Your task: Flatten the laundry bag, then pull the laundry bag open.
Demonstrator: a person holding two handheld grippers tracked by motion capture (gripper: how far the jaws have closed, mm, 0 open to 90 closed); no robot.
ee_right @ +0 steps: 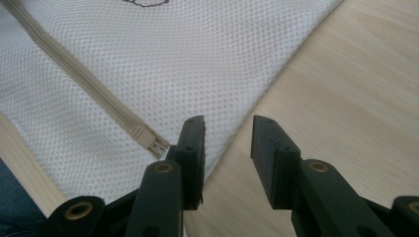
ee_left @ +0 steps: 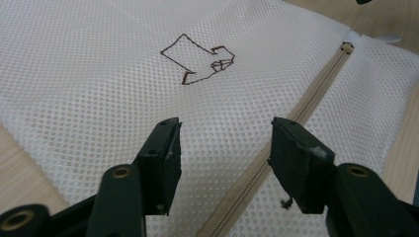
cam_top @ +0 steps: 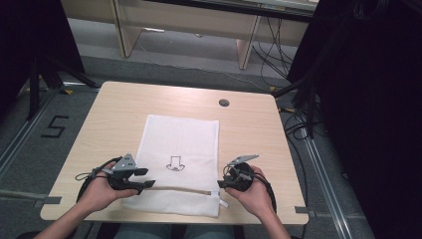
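On the near half of the light wooden table (cam_top: 104,114) a white mesh laundry bag (cam_top: 181,139) is lying flat, its long side running away from the person, its near edge almost reaching the table's front edge. A small brown outline drawing (cam_top: 174,163) is sitting near the bag's middle, and a beige zipper (cam_top: 179,190) is running across the bag close to its near end. The left gripper (cam_top: 144,178) is resting in the person's left hand (cam_top: 102,191) at the bag's left edge, over the left end of the zipper; its jaws are standing wide apart and gripping nothing, with mesh and the zipper line (ee_left: 296,111) lying below the gap in the left gripper view. The right gripper (cam_top: 222,180) is sitting in the right hand (cam_top: 254,194) at the bag's right edge, beside the zipper's end. Its jaws are also standing open and holding nothing; in the right gripper view the zipper's end piece (ee_right: 148,139) is lying just beside the left-hand jaw, untouched, and the bag's edge (ee_right: 237,133) is crossing between the jaws, with bare table (ee_right: 346,89) beyond. Both hands are staying low over the table.
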